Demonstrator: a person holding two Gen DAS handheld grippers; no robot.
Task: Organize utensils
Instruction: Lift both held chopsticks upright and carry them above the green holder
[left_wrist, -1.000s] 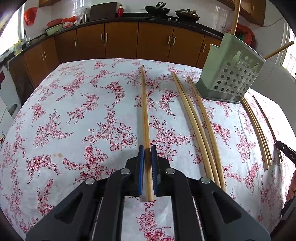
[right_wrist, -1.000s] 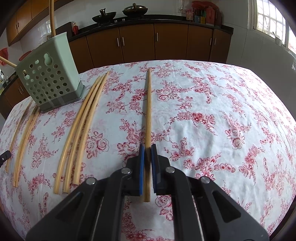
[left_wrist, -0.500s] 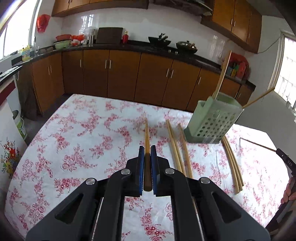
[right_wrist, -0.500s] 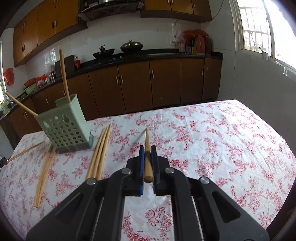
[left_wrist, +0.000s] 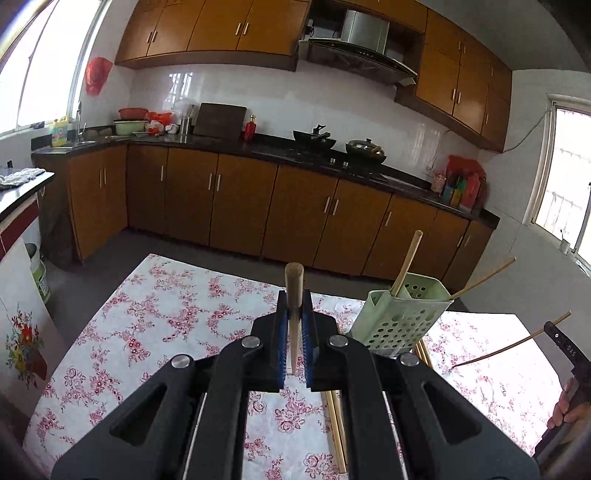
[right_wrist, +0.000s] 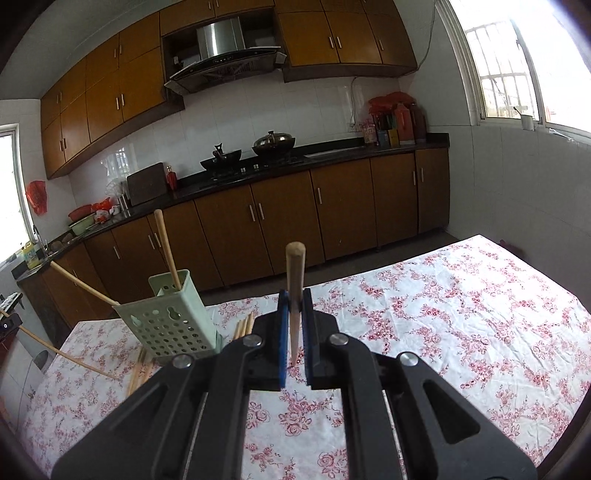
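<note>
1. Both grippers, left gripper (left_wrist: 294, 325) and right gripper (right_wrist: 294, 321), are each clamped on a chopstick (left_wrist: 294, 291), lifted off the worktop (left_wrist: 166, 314).
2. Next up, I'd guess: tip them into the green holder (left_wrist: 400, 317).

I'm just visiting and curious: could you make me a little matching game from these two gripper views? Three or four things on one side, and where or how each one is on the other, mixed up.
Things:
1. left gripper
2. green holder
3. loose chopsticks
4. two pans

Places or states:
A. on the stove at the back counter
B. lying flat on the flowered tablecloth
C. standing on the table with two chopsticks sticking out
D. shut on one chopstick lifted off the table

Pairs: 1-D, 2-C, 3-B, 4-A

The right gripper is doing the same as the left, with a chopstick of its own.
</note>
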